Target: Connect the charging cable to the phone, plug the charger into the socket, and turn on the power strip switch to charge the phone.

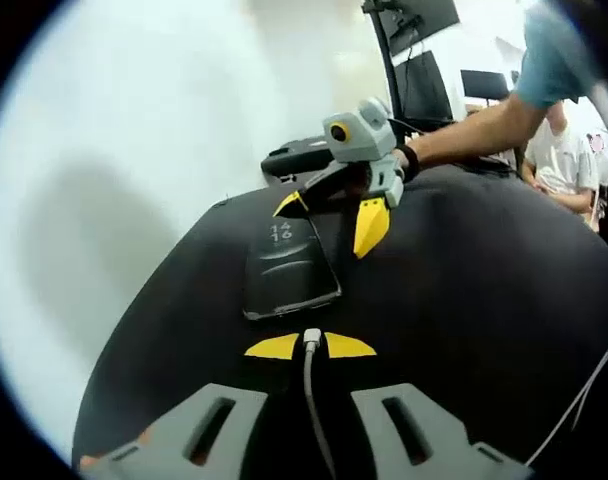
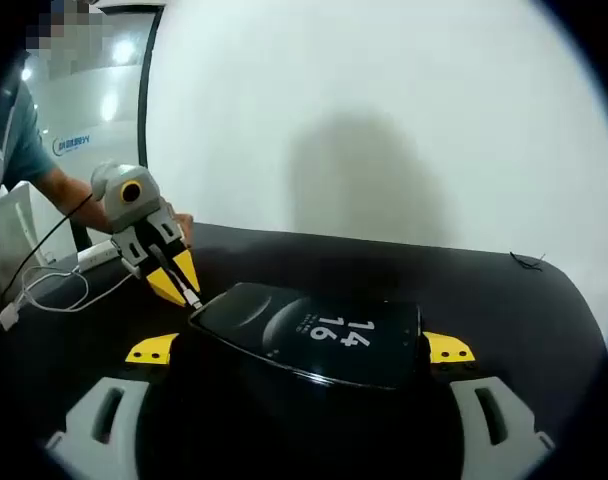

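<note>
A black phone (image 1: 289,265) lies face up on the black table (image 1: 464,300), its screen showing "14 16". My left gripper (image 1: 311,347) is shut on the white plug (image 1: 311,338) of the charging cable (image 1: 317,420), a short gap from the phone's near end. My right gripper (image 1: 329,215) stands open over the phone's far end, one yellow fingertip on each side. In the right gripper view the phone (image 2: 324,335) sits between my right gripper's (image 2: 300,349) spread jaws. There the left gripper (image 2: 184,285) holds the plug close to the phone's left end.
A white power strip (image 2: 96,255) and loose white cable (image 2: 54,290) lie at the table's left in the right gripper view. A black device (image 1: 299,155) sits at the table's far edge, with monitors (image 1: 424,60) and a seated person (image 1: 569,150) behind. A white wall (image 2: 384,120) is close.
</note>
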The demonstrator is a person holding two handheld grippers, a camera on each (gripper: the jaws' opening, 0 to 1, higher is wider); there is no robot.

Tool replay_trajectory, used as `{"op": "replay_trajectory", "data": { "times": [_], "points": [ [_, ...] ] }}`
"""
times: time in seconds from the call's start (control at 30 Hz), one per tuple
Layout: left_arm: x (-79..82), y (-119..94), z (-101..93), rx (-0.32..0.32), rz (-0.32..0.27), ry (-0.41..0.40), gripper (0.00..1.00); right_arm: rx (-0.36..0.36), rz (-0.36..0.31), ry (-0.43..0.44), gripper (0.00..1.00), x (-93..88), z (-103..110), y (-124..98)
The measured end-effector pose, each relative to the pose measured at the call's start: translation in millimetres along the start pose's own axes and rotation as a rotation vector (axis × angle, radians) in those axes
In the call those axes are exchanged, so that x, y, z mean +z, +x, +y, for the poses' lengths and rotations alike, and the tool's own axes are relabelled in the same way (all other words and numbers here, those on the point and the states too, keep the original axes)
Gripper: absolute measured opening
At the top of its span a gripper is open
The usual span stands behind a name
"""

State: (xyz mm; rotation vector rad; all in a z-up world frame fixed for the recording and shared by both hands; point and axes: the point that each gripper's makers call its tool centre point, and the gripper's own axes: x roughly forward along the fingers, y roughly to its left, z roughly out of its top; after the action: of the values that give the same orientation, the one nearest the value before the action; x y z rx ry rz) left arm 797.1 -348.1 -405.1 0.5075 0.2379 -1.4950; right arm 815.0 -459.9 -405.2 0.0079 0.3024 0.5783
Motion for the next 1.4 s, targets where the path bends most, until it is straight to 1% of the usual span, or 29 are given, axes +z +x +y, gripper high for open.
{"op": "replay_trajectory", "data": {
  "times": [0.03, 0.07, 0.1, 0.13, 0.17, 0.2, 0.23, 0.27, 0.3, 0.33, 0.37, 0.4, 0.43, 0.47, 0.53, 0.57, 0.6, 0.7, 0.83, 0.93, 1.03, 1.13, 1.17, 1.23, 1.4],
  "points": [
    [3.9, -0.1, 2.8, 0.034, -0.027, -0.032, 0.04, 0.000, 0.000, 0.000, 0.93, 0.0, 0.2, 0.1],
    [7.4, -0.6, 3.2, 0.041, -0.053, -0.076, 0.03, 0.000, 0.000, 0.000, 0.93, 0.0, 0.3, 0.2],
    [10.7, -3.1, 10.1, 0.077, -0.095, -0.130, 0.03, 0.001, -0.001, 0.001, 0.93, 0.1, 0.0, 0.1],
    [10.2, -6.9, 18.7, 0.111, -0.115, -0.140, 0.03, 0.001, -0.002, 0.003, 0.93, 0.2, 0.0, 0.1],
    [8.6, -8.0, 19.9, 0.118, -0.130, -0.188, 0.03, 0.001, -0.002, 0.004, 0.93, 0.3, 0.3, 0.1],
    [6.0, -8.7, 23.6, 0.132, -0.128, -0.174, 0.03, 0.001, -0.002, 0.004, 0.93, 0.3, 0.4, 0.1],
    [6.1, -9.6, 27.0, 0.163, -0.144, -0.176, 0.03, 0.000, -0.003, 0.006, 0.93, 0.4, 0.4, 0.1],
    [5.6, -9.1, 23.4, 0.157, -0.157, -0.188, 0.03, 0.000, -0.004, 0.008, 0.93, 0.5, 0.5, 0.0],
    [5.3, -8.9, 23.4, 0.172, -0.157, -0.207, 0.03, 0.001, -0.004, 0.009, 0.93, 0.5, 0.6, 0.0],
    [10.4, -8.8, 21.8, 0.178, -0.209, -0.238, 0.03, 0.001, -0.005, 0.009, 0.93, 0.5, -0.2, 0.0],
    [8.7, -6.8, 18.8, 0.164, -0.207, -0.230, 0.03, 0.001, -0.005, 0.009, 0.93, 0.5, -0.4, 0.0],
    [3.1, -3.7, 17.2, 0.174, -0.159, -0.166, 0.03, 0.000, -0.005, 0.009, 0.93, 0.5, -0.4, 0.1],
    [2.8, -1.3, 16.6, 0.178, -0.160, -0.142, 0.03, 0.000, -0.004, 0.009, 0.93, 0.4, -0.4, 0.1],
    [1.6, 1.2, 14.9, 0.165, -0.158, -0.174, 0.03, -0.001, -0.005, 0.009, 0.93, 0.5, -1.0, 0.2],
    [2.2, 1.1, 15.5, 0.164, -0.164, -0.179, 0.03, -0.003, -0.005, 0.011, 0.93, 0.6, -1.5, 0.3],
    [0.4, 1.8, 15.5, 0.165, -0.153, -0.175, 0.03, -0.004, -0.005, 0.010, 0.93, 0.5, -1.4, 0.3],
    [1.0, 1.8, 15.3, 0.166, -0.155, -0.172, 0.03, -0.005, -0.005, 0.010, 0.93, 0.4, -1.4, 0.4],
    [4.7, 2.4, 15.2, 0.152, -0.190, -0.198, 0.03, -0.012, -0.007, 0.009, 0.92, 0.5, -2.8, 0.5],
    [1.7, 6.3, 12.3, 0.146, -0.166, -0.176, 0.03, -0.010, -0.008, 0.010, 0.92, 0.5, -2.2, 0.1],
    [4.5, 6.7, 13.3, 0.152, -0.179, -0.182, 0.03, -0.008, -0.010, 0.011, 0.92, 0.7, -2.0, -0.3],
    [2.4, 8.4, 14.9, 0.155, -0.168, -0.180, 0.03, -0.006, -0.012, 0.017, 0.92, 1.5, -3.6, -0.3],
    [1.8, 7.9, 14.3, 0.153, -0.168, -0.178, 0.03, -0.007, -0.010, 0.013, 0.92, 1.6, -1.7, 0.5],
    [3.2, 6.8, 14.8, 0.155, -0.178, -0.176, 0.03, -0.007, -0.011, 0.014, 0.92, 1.6, -1.5, 0.3],
    [1.9, 7.0, 15.1, 0.153, -0.173, -0.178, 0.03, -0.006, -0.011, 0.014, 0.92, 1.6, -2.0, 0.4],
    [0.5, 8.8, 14.7, 0.152, -0.164, -0.156, 0.03, -0.008, -0.010, 0.012, 0.92, 1.3, -1.5, 0.5]
  ]
}}
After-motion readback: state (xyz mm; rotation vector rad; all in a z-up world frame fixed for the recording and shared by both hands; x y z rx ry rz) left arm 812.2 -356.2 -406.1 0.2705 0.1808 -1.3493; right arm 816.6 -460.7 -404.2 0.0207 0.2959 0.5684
